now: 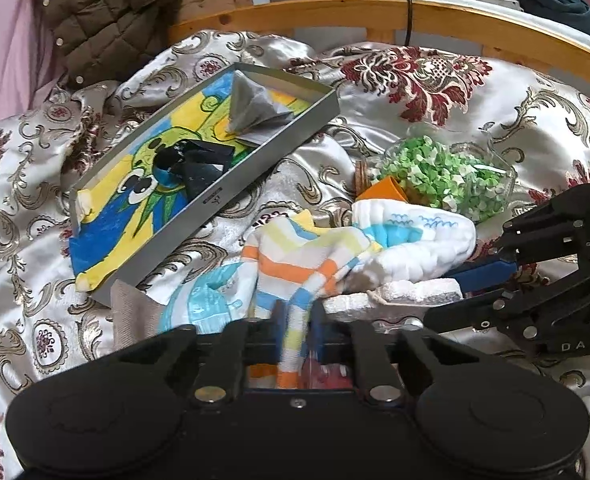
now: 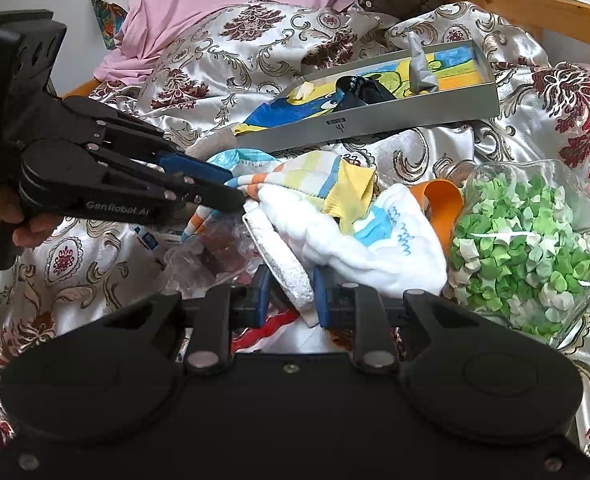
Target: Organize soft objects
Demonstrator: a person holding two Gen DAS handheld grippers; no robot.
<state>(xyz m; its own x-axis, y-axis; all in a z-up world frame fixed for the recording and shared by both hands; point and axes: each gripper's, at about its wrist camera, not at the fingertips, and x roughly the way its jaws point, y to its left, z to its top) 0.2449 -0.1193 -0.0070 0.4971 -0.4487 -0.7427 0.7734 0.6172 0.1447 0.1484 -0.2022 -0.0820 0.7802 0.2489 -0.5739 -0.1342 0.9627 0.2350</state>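
Observation:
A white cloth with blue, orange and yellow stripes (image 1: 315, 248) lies bunched on the bed. My left gripper (image 1: 297, 330) is shut on its striped end. My right gripper (image 2: 291, 292) is shut on the white edge of the same cloth (image 2: 355, 236); it shows at the right of the left wrist view (image 1: 491, 276). The left gripper shows in the right wrist view (image 2: 231, 190), pinching the striped end. Behind stands a grey shallow box (image 1: 215, 196) (image 2: 375, 128) lined with a blue-yellow cartoon towel (image 1: 107, 236), with a grey folded cloth (image 1: 251, 112) and a dark cloth (image 1: 199, 164) in it.
A glass bowl of green and white paper stars (image 1: 447, 176) (image 2: 523, 248) sits right of the cloth, an orange piece (image 2: 447, 204) beside it. White foam (image 1: 395, 300) and clear plastic (image 2: 199, 264) lie under the cloth. A wooden headboard (image 1: 455, 20), brown jacket (image 1: 107, 12) behind.

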